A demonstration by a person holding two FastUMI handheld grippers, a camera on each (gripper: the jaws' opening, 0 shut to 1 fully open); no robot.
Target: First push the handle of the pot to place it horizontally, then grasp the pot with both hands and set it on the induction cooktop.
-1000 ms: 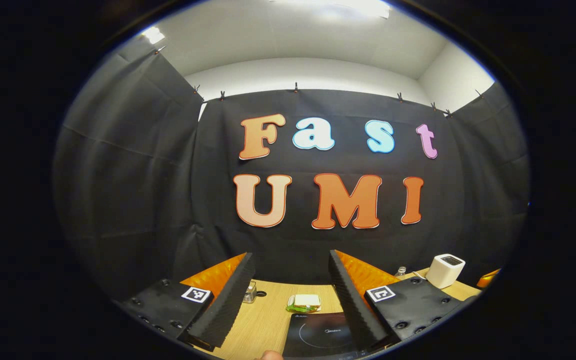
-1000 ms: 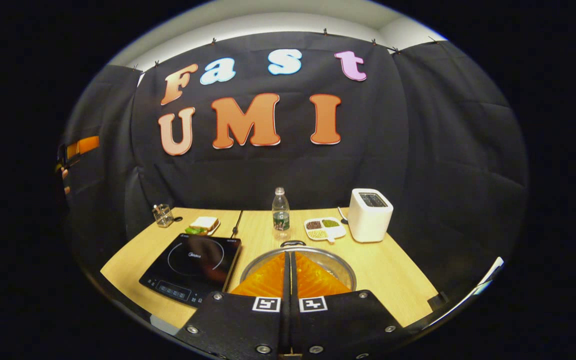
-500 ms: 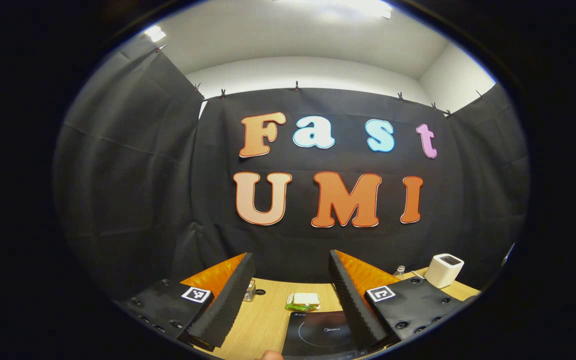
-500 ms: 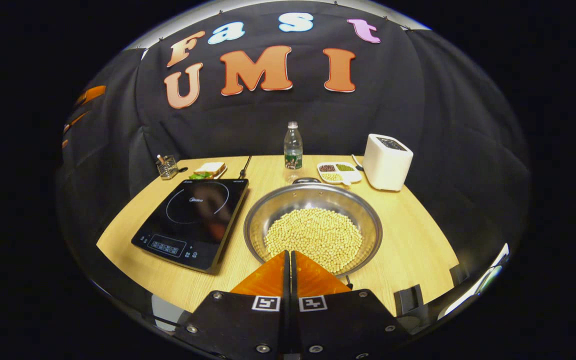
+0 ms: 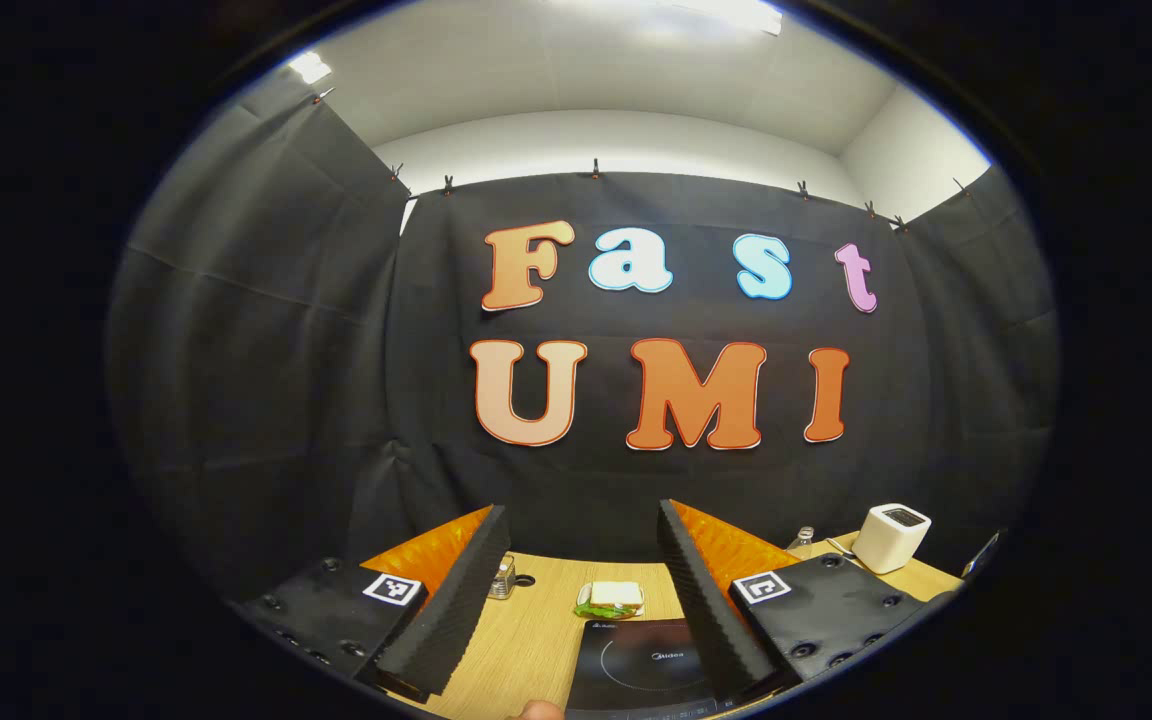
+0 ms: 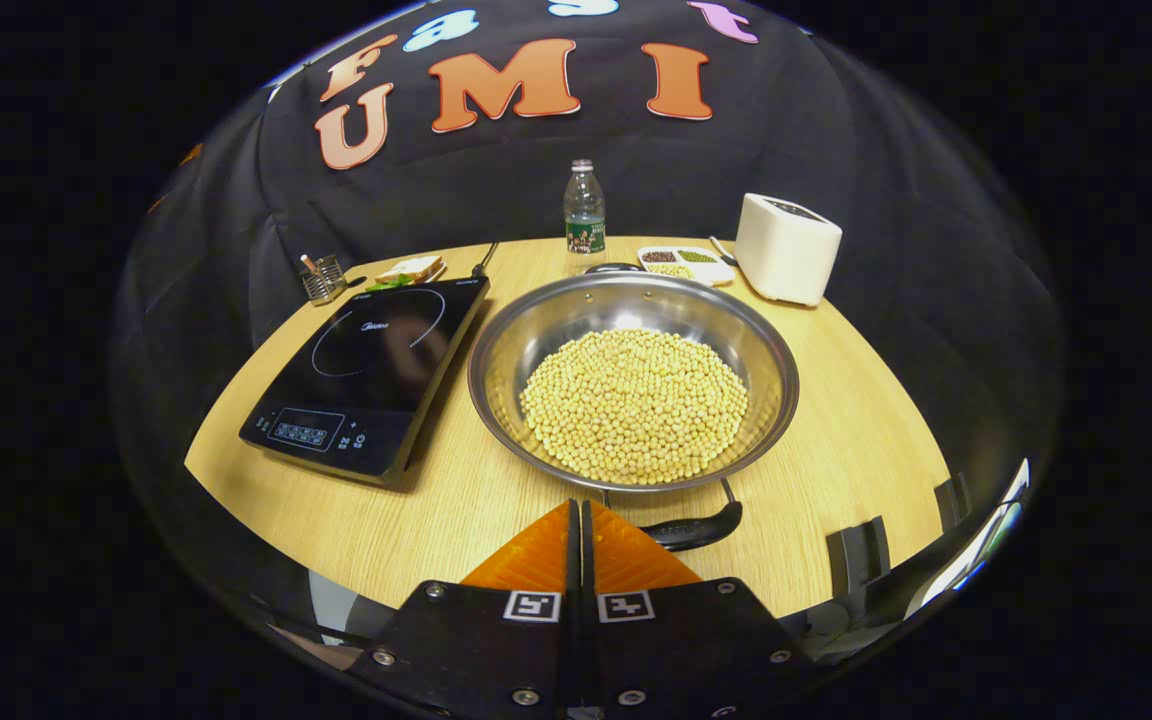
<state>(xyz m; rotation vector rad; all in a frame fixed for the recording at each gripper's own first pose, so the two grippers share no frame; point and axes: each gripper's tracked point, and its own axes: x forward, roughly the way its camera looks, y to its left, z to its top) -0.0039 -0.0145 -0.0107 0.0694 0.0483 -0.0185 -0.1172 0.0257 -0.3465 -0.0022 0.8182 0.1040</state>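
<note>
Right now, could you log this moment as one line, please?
left gripper open | right gripper shut, above pot handle | cooktop bare

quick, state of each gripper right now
left gripper: open, holding nothing.
right gripper: closed, empty, just short of the pot handle.

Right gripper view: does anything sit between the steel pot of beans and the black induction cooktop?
Nothing visible does. The round steel pot of pale beans sits right beside the flat black induction cooktop, with bare wooden table between them. The shut right gripper is just short of the pot's near black handle.
</note>
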